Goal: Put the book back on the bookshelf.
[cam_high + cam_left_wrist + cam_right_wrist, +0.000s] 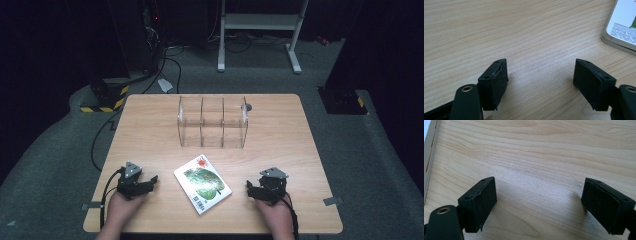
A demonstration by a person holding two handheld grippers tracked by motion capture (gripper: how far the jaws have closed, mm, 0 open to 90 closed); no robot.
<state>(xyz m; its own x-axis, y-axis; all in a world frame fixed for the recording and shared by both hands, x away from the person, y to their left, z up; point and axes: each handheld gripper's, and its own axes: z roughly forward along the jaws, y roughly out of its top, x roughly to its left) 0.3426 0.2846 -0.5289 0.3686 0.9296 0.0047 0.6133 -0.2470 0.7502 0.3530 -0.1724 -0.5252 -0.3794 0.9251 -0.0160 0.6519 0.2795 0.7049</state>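
- The book (202,183) lies flat and askew on the wooden table (150,135), on the person's side of the clear three-bay organizer (213,121).
- Left gripper (150,181) rests left of the book, jaws apart, nothing between them.
- Right gripper (251,189) rests right of it, jaws also wide, empty.
- Best bet: pinch the book's edge (616,42) squarely, then stand it upright for a bay.

Dark room; grey carpet (60,150); white stand legs (260,22) at back; hazard-striped base (102,100) left w/ cables.
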